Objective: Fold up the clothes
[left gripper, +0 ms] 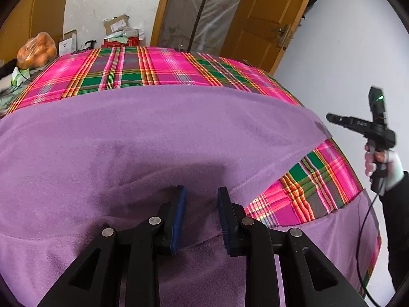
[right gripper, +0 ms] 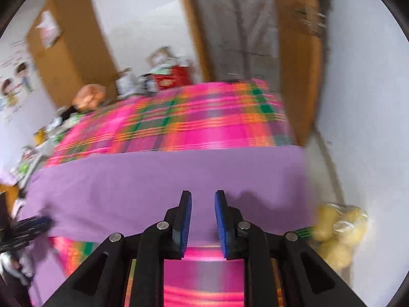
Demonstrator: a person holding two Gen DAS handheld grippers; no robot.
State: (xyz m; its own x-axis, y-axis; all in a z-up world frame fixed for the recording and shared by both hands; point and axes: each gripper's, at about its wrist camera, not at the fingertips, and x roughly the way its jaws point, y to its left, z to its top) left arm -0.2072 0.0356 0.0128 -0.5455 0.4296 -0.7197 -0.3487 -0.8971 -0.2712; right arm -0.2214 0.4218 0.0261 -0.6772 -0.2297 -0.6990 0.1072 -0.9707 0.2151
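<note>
A purple fleece garment (left gripper: 158, 138) lies spread across a table covered with a pink plaid cloth (left gripper: 163, 66). One part of it runs off toward the lower right (left gripper: 340, 232). My left gripper (left gripper: 202, 199) is open and low over the garment's near part, with a soft ridge of purple cloth showing between its fingers. Off the table's right side, a white-gloved hand (left gripper: 383, 163) holds up my right gripper (left gripper: 331, 117). In the blurred right wrist view, the right gripper (right gripper: 203, 197) is open with nothing in it, above the near edge of the garment (right gripper: 166, 179).
A bag of oranges (left gripper: 37, 51) and cardboard boxes (left gripper: 117, 28) crowd the table's far left. A wooden door (left gripper: 268, 20) and a white wall stand behind. A bag of yellow fruit (right gripper: 337, 230) sits low at the right. A cable (left gripper: 363, 230) hangs from the right gripper.
</note>
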